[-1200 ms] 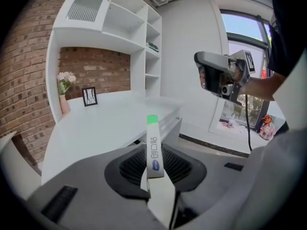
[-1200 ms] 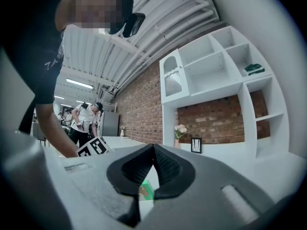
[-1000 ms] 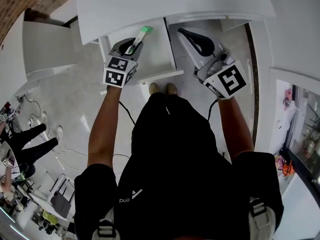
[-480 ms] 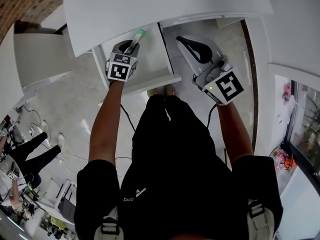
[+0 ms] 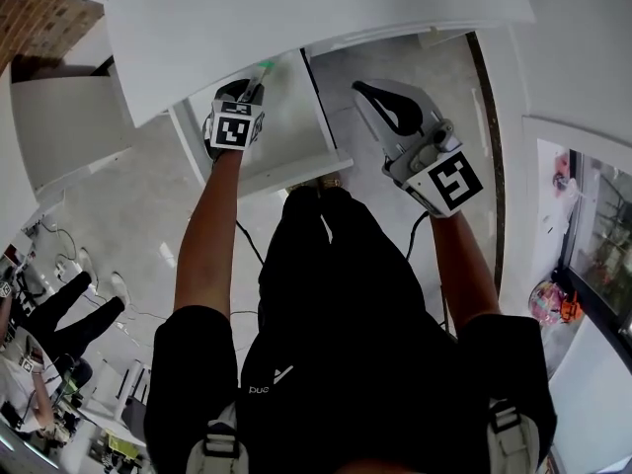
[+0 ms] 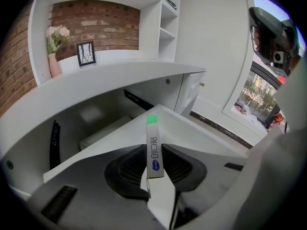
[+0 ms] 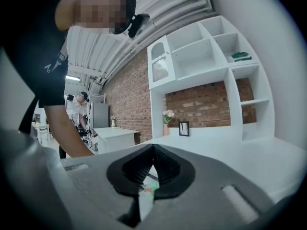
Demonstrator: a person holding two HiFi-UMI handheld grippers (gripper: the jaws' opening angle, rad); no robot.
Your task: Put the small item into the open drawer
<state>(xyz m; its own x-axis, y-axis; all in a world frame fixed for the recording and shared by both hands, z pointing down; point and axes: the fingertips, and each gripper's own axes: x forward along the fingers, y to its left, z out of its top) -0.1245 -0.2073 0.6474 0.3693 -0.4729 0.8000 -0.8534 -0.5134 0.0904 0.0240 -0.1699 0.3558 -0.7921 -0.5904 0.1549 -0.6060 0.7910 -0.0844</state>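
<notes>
A thin white sachet strip with a green end sticks out from my left gripper, whose jaws are shut on its lower part. In the head view the left gripper holds the strip over the far end of the open white drawer, just at the edge of the desk top. My right gripper hangs to the right of the drawer over the floor. Its jaws are shut, tips touching, with nothing between them.
The drawer's front panel stands close to the person's shoes. A black rail runs in the cavity under the desk. A flower vase and a picture frame stand on the desk before a brick wall.
The left gripper has carried the strip forward along the drawer, toward the desk top's edge. The right gripper has hardly shifted.
</notes>
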